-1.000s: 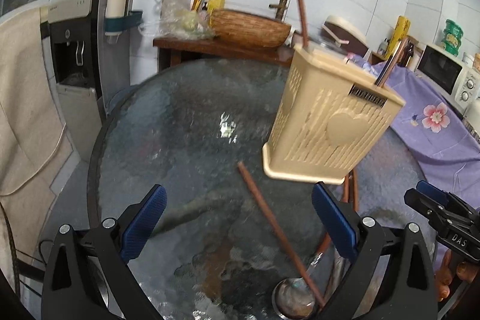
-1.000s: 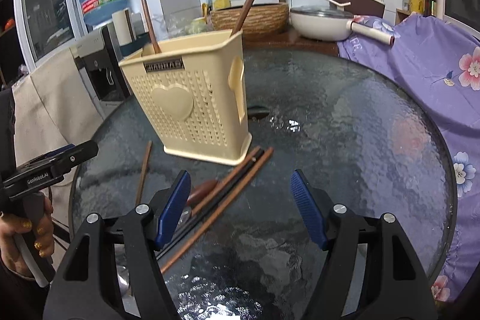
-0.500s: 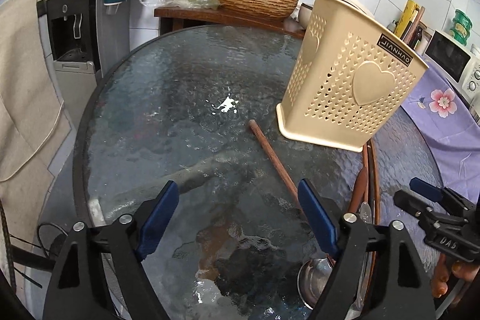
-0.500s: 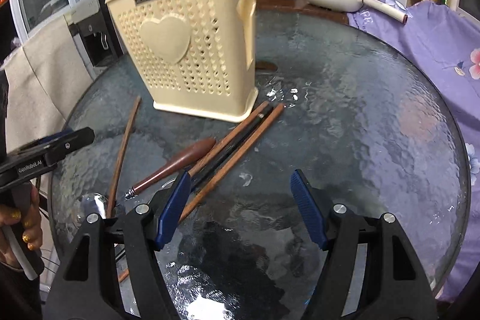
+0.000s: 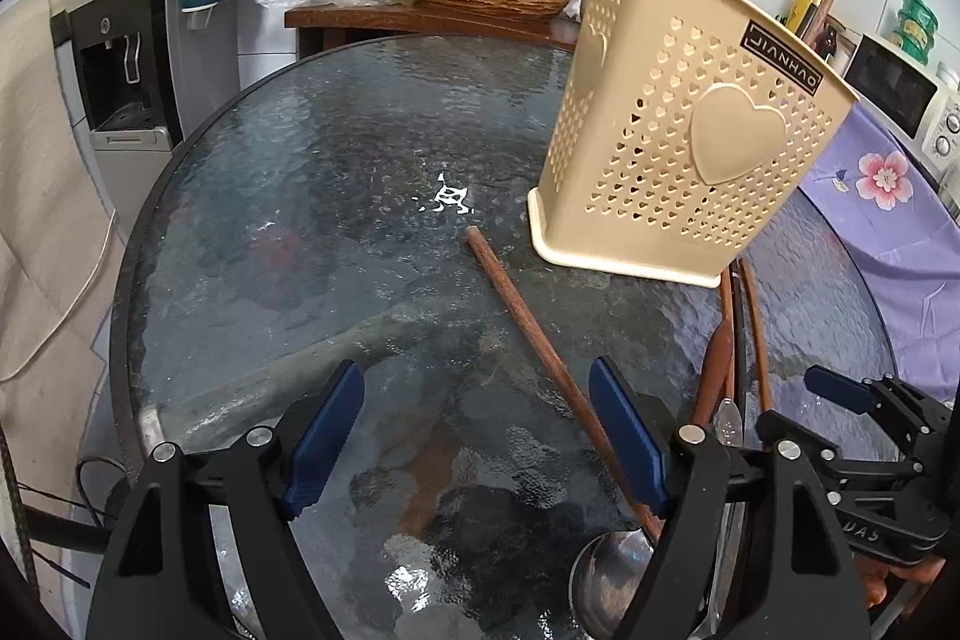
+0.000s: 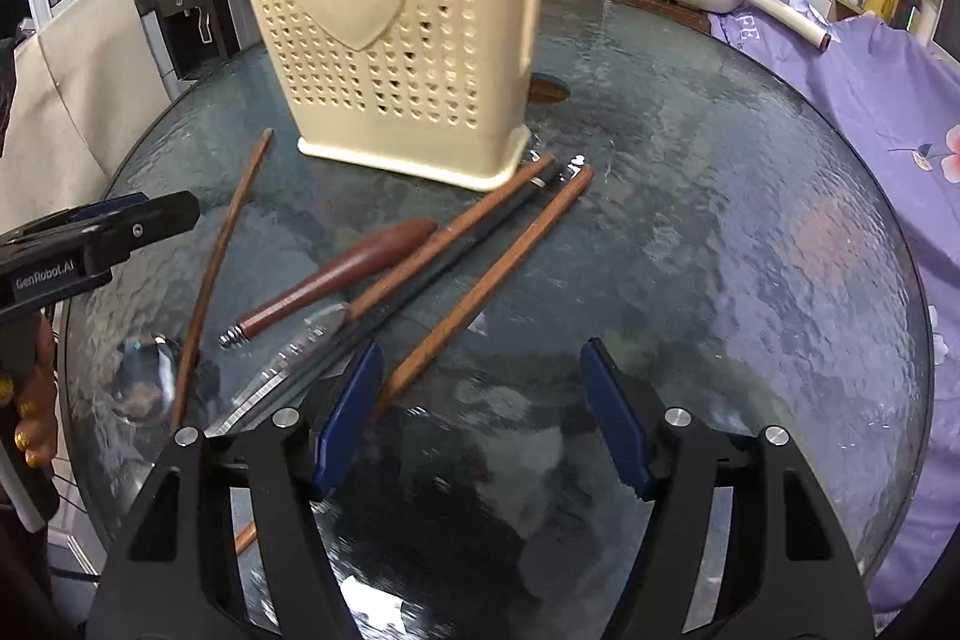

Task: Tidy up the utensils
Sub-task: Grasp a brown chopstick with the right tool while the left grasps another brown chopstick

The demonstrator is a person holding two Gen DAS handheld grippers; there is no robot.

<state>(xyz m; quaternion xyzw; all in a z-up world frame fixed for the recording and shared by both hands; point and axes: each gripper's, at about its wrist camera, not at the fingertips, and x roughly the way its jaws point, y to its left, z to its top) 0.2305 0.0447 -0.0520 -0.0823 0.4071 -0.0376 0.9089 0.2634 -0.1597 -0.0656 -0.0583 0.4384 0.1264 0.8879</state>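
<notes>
Holder (image 6: 390, 34): label "JIANHAO".
Left gripper (image 5: 477, 436): wide, empty; side marked "GenRobot.AI".
Right gripper (image 6: 480, 415): wide, empty.
Chopsticks (image 6: 480, 244): on table (image 6: 720, 220).

The utensil holder (image 6: 402, 40) is cream plastic, pierced all over with small heart-shaped holes, with a plain raised heart on its face and a black label with pale lettering near the rim. The round glass counter (image 6: 720, 250) is dark blue-grey with a rippled, mottled texture; on it lie reddish-brown wooden sticks (image 6: 486, 286), a dark brown handle (image 6: 342, 274) and a silver spoon (image 6: 144, 382). The cloth (image 6: 888, 100) is lilac with pink flowers, and each hand-held gripper (image 6: 480, 412) is black with blue fingers (image 5: 627, 436).
</notes>
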